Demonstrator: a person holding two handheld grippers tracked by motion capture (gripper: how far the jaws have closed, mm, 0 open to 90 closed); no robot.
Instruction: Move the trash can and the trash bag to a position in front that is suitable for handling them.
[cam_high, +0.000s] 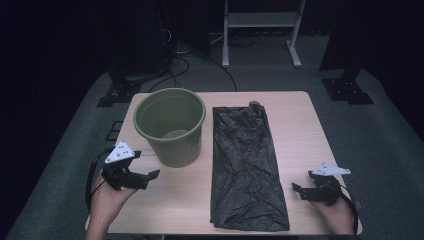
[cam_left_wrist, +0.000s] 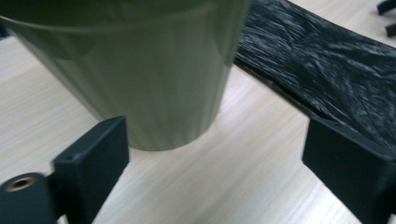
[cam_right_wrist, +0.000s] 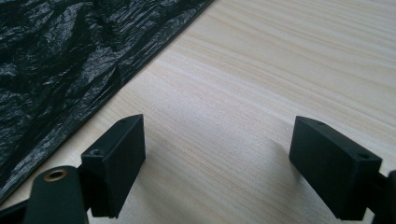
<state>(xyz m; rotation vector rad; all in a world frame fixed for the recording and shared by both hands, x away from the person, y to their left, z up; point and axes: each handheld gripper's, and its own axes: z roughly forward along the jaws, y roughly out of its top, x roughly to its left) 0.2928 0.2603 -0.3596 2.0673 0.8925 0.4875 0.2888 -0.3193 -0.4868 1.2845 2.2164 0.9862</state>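
A green plastic bin (cam_high: 170, 125) stands upright on the left half of the wooden table (cam_high: 300, 125); it looks empty inside. To its right a black plastic bag (cam_high: 247, 170) lies flat, reaching from the far side to the near edge. My left gripper (cam_high: 146, 165) hovers near the bin's base at the front left, open, with nothing between its jaws. In the left gripper view the bin (cam_left_wrist: 154, 79) looms just ahead of the gripper (cam_left_wrist: 215, 158), with the bag (cam_left_wrist: 327, 70) off to the right. My right gripper (cam_high: 303, 181) rests open at the bag's right edge (cam_right_wrist: 56, 65), bare wood between its fingers (cam_right_wrist: 116, 158).
A small dark round object (cam_high: 254, 104) peeks out at the bag's far end. Beyond the table stand a white frame (cam_high: 260, 30), black stand feet (cam_high: 347, 87) and loose cables (cam_high: 175, 65) on the grey floor. Bare wood lies right of the bag.
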